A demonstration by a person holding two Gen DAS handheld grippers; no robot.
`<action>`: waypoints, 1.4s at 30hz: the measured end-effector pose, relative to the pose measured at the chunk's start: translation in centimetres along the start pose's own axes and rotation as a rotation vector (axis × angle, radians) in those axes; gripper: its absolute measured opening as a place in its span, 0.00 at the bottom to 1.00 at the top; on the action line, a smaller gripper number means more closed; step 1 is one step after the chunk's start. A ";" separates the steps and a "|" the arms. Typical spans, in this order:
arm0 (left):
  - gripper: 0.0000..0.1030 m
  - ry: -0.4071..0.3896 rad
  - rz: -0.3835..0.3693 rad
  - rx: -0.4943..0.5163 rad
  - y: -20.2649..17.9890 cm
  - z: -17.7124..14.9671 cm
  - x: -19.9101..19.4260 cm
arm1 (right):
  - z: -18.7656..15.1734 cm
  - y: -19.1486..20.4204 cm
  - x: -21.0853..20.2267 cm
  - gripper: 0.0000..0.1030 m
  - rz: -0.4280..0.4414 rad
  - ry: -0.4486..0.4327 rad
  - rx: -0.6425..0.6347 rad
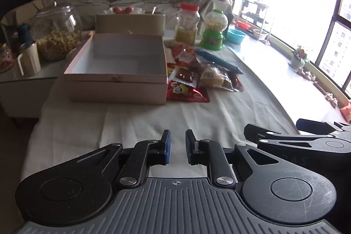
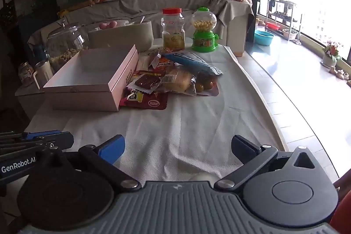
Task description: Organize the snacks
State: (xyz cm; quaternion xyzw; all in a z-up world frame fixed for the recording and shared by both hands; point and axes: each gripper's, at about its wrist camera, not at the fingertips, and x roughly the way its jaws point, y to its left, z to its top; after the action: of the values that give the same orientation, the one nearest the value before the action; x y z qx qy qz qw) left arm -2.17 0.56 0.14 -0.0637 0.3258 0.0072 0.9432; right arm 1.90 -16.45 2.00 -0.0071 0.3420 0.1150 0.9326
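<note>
Jaws of the left gripper [image 1: 177, 147] stand almost pressed together, empty; the right gripper [image 2: 178, 149] is spread wide. Ahead on the worktop [image 2: 197, 124], snack packets [image 2: 171, 80] lie beside an open pink box [image 2: 87, 89], before a red-lidded jar [image 2: 173, 29].

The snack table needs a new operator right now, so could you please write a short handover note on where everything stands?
Left hand-held gripper: nearly shut, only a narrow gap between its pads, holding nothing, over the white cloth.
Right hand-held gripper: wide open, holding nothing, beside the left one.
Pink box: open and empty, on the cloth.
Snack packets: piled against the box's right side; the long blue packet lies across the back, the red pouch lowest at the front.
Done: nothing is in the box yet.
Left: probably move every packet into the box, likely starting from the top of the pile.
</note>
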 end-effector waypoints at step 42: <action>0.18 0.030 0.006 -0.058 0.7 0.5 0.6 | -0.6 0.5 -0.6 1.00 0.023 0.036 0.017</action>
State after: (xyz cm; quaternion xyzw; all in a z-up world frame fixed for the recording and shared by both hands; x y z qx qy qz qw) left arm -1.43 1.26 0.13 -0.0902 0.3399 0.0188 0.9359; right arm 0.99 -16.15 1.98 0.0029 0.3597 0.1227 0.9250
